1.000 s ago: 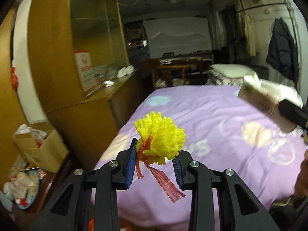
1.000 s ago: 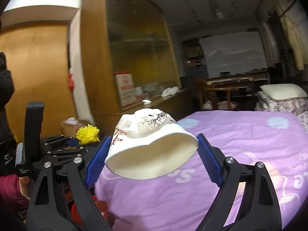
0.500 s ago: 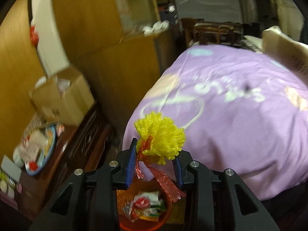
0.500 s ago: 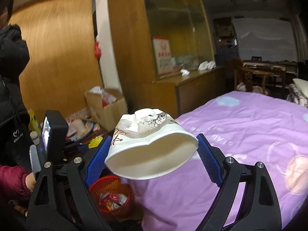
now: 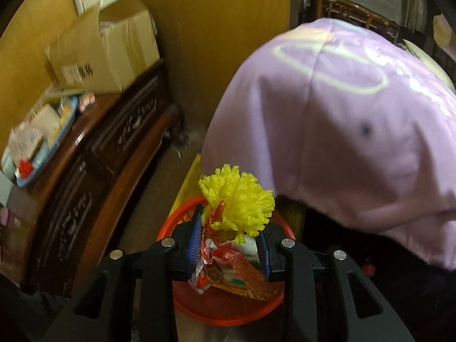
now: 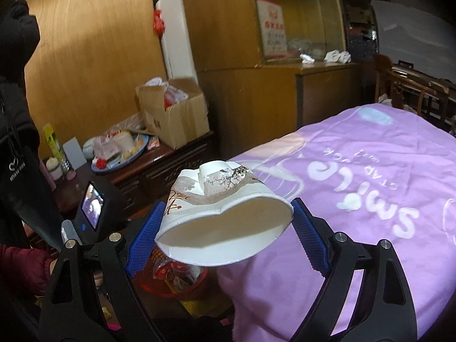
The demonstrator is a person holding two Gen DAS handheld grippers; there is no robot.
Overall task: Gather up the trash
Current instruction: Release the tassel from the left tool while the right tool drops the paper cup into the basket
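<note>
My left gripper is shut on a yellow foam net with a red plastic strip and holds it right above the red trash basket, which holds snack wrappers. My right gripper is shut on a crushed white paper cup, held over the edge of the purple bed. The red basket shows below the cup in the right wrist view, on the floor by the bed corner. The left gripper's body with its small screen shows at the left of that view.
The purple bedspread fills the right side. A dark wooden cabinet at the left carries a cardboard box and a blue tray of clutter. A tall wooden wardrobe stands behind. The narrow floor gap holds the basket.
Both grippers have swung left and tilted down from the bed towards the floor. The left gripper with the yellow net now hangs over the red basket. Both grips are unchanged.
</note>
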